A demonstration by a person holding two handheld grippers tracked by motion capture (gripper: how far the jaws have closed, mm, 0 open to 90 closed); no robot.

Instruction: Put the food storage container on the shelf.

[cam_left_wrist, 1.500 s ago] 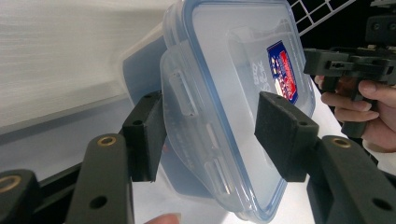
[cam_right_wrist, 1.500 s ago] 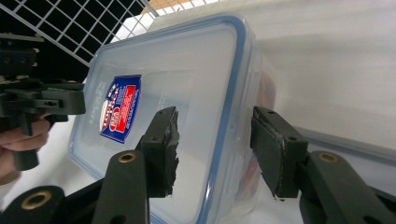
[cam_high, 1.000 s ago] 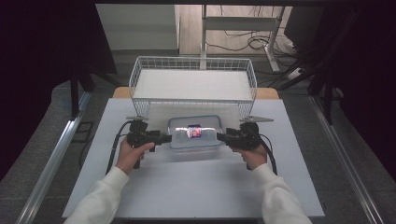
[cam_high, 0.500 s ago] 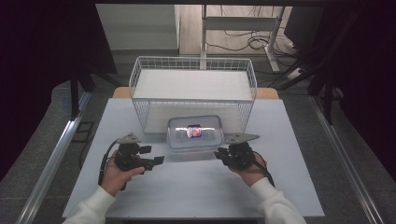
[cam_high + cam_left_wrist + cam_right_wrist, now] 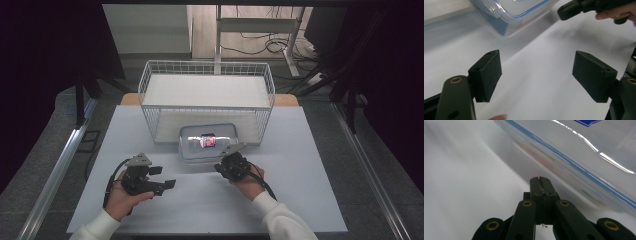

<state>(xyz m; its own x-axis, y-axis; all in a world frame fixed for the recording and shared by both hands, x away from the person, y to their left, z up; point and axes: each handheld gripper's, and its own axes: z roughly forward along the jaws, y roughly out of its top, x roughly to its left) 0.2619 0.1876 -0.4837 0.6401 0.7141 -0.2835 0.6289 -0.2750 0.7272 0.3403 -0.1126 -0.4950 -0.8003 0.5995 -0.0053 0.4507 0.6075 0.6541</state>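
White table (image 5: 300,200). Wire basket (image 5: 207,102) sits at far centre; clear lidded box (image 5: 207,142) sits on tabletop just near of it, touching basket's front. Near part bare white.

Dark surround, bright white table (image 5: 210,200); glare on container lid (image 5: 604,147), soft blur close up

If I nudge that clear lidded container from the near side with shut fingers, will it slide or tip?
The clear lidded container is low, wide and flat-bottomed, so it will probably slide on the smooth white table rather than tip. It looks like rigid plastic, so it should hold its shape. Little shows inside, so it is likely light and may skate easily.
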